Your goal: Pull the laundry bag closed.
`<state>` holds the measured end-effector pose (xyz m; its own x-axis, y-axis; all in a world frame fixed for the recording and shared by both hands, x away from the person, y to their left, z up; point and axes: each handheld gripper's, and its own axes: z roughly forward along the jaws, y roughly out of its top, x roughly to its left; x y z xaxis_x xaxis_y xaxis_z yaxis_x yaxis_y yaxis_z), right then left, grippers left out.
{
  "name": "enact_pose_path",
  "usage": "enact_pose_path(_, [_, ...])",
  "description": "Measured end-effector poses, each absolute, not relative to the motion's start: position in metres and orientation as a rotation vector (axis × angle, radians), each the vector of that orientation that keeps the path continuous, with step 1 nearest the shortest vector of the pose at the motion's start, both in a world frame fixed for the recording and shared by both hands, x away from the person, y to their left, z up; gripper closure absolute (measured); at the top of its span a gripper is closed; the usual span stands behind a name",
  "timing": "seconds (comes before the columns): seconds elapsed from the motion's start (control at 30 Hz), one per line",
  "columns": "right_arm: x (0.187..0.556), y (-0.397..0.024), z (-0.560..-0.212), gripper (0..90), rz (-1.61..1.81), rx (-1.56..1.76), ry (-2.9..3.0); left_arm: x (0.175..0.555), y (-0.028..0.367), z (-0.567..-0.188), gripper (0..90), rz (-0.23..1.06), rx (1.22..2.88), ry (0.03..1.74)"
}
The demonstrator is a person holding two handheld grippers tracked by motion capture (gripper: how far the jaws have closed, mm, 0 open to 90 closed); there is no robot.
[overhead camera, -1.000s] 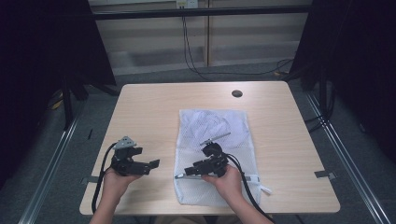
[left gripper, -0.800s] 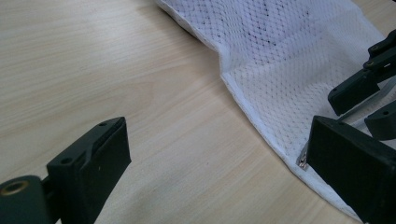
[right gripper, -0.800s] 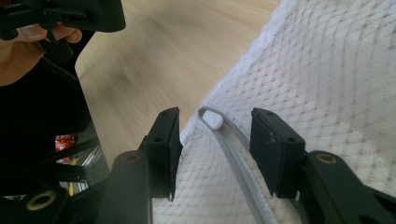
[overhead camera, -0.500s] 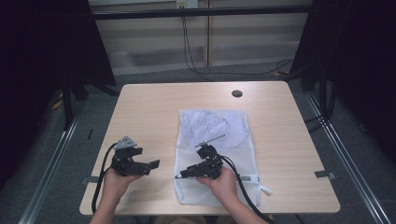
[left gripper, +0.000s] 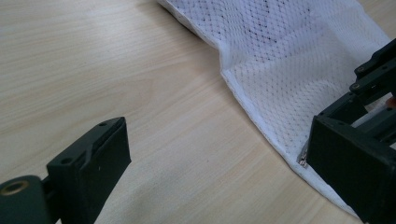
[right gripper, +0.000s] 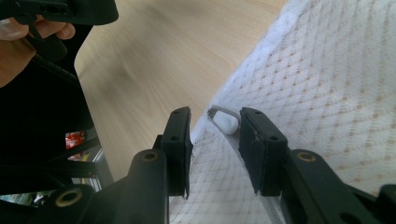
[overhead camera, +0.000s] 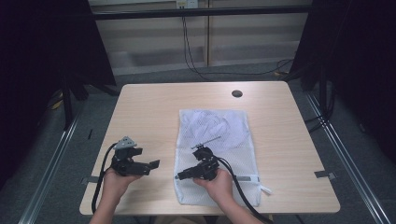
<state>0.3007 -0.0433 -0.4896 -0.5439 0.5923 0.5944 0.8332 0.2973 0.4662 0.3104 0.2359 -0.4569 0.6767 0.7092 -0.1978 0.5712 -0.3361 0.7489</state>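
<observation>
A lab-like recording booth is suggested: a bare pale wooden table (overhead camera: 154,107) is enclosed by black curtains (overhead camera: 42,56), aluminium frame rails (overhead camera: 51,172) are laid on grey carpet, and black cables (overhead camera: 191,51) are hung from a wall socket.

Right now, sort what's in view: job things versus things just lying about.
In the job: mesh laundry bag; its white zipper pull, between the right gripper jaws, which have just been closing.
Lying about: left gripper, held idle; table.
</observation>
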Motion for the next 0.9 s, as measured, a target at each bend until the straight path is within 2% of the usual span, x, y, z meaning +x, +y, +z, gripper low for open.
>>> enact_pose_path(0.33, [0.302,-0.037,-0.491,65.3,-1.098,-1.294,-2.260,0.311,0.236,-0.457,6.1,0.205,2.040,0.987])
enact_pose_path(0.9, [0.305,-0.025,-0.496,76.7,-1.049,-1.306,-2.285,0.311,0.237,-0.457,6.1,0.208,2.039,0.984])
